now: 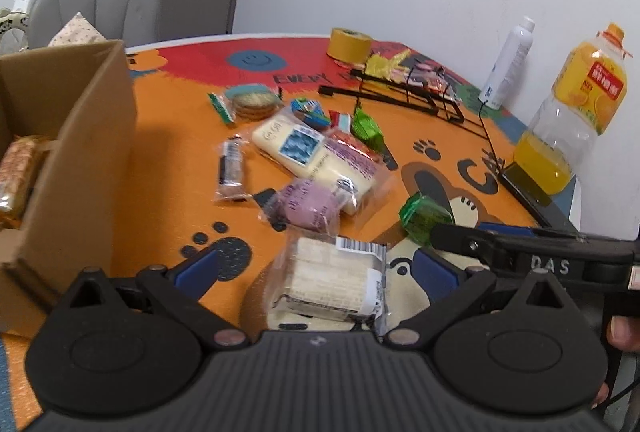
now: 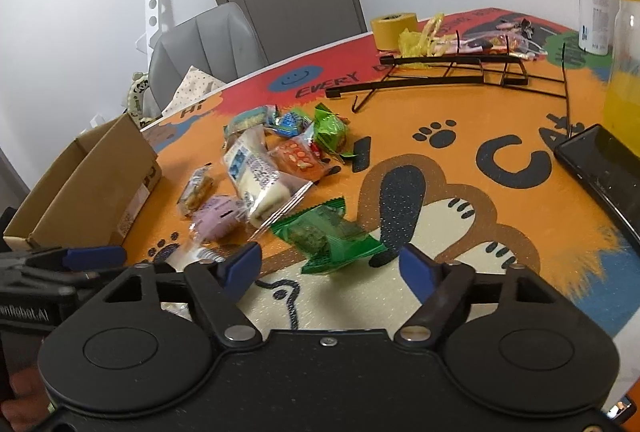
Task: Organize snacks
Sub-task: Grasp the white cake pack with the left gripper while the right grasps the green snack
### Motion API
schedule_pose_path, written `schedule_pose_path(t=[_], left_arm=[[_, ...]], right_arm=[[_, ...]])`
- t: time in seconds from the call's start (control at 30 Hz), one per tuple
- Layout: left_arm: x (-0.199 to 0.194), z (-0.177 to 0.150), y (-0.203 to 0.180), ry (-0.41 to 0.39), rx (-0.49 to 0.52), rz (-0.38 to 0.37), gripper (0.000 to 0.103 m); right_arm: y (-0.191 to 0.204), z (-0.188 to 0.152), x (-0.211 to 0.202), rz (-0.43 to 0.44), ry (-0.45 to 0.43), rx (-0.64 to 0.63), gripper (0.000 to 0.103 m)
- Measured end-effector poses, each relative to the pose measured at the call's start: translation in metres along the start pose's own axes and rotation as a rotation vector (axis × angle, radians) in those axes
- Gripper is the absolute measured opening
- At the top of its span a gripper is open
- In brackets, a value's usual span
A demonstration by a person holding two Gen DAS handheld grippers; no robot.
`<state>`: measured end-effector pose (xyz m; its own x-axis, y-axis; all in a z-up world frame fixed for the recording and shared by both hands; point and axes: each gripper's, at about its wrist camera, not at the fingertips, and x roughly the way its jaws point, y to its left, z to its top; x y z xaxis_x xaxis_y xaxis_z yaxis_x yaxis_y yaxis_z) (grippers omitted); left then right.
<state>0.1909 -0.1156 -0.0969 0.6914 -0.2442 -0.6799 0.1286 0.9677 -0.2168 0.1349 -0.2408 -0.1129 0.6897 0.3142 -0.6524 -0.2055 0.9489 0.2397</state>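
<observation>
Left gripper (image 1: 316, 272), jaws spread and empty, straddles the pale wafer pack (image 1: 332, 280); open right gripper (image 2: 332, 264) faces the green packet (image 2: 328, 236)

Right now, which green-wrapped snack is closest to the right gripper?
The flat dark green packet, lying between the right gripper's open fingers. The lighter green twisted-wrapper snack sits farther back, at the edge of the snack pile by the orange packet.

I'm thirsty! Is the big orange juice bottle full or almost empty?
Mostly empty. The juice bottle stands upright with its cap on, and the orange juice fills only the bottom part; above that the plastic looks clear.
</observation>
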Motion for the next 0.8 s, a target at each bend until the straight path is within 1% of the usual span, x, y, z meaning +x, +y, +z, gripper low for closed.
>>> schedule_pose_path(t=[0.17,0.27,0.3,0.4,0.47,0.5,0.53,0.57,0.63,0.67,0.7,0.8], left_arm=[[0.020,-0.005,-0.009,0.029,0.027,0.007,0.100],[0.028,-0.008,-0.012,0.032,0.041,0.027,0.088],[0.031,-0.008,-0.012,0.036,0.032,0.039,0.081],[0.033,-0.009,-0.012,0.017,0.032,0.044,0.070],[0.032,-0.009,-0.013,0.016,0.036,0.046,0.065],[0.032,-0.009,-0.012,0.014,0.034,0.048,0.059],[0.031,-0.008,-0.011,0.012,0.026,0.045,0.055],[0.030,-0.008,-0.010,0.012,0.014,0.043,0.055],[0.028,-0.008,-0.008,0.006,-0.001,0.043,0.054],[0.027,-0.009,-0.007,0.004,-0.003,0.049,0.053],[0.026,-0.009,-0.007,0.002,-0.004,0.051,0.053],[0.022,-0.009,-0.004,-0.003,-0.017,0.053,0.053]], right_arm=[[-0.003,0.001,0.010,-0.003,-0.002,0.002,0.071],[-0.001,0.002,0.012,-0.008,-0.014,-0.010,0.071],[0.000,0.003,0.013,-0.008,-0.017,-0.013,0.071],[0.001,0.008,0.018,-0.009,-0.024,-0.019,0.071],[0.004,0.010,0.021,-0.014,-0.027,-0.034,0.071],[0.006,0.010,0.023,-0.020,-0.026,-0.040,0.071],[0.007,0.010,0.026,-0.026,-0.022,-0.047,0.071],[0.008,0.010,0.028,-0.033,-0.010,-0.053,0.070],[0.013,0.006,0.031,-0.052,0.023,-0.084,0.057],[0.016,0.004,0.030,-0.060,0.026,-0.103,0.054],[0.018,0.002,0.029,-0.067,0.027,-0.120,0.048],[0.021,-0.002,0.022,-0.045,0.041,-0.127,0.041]])
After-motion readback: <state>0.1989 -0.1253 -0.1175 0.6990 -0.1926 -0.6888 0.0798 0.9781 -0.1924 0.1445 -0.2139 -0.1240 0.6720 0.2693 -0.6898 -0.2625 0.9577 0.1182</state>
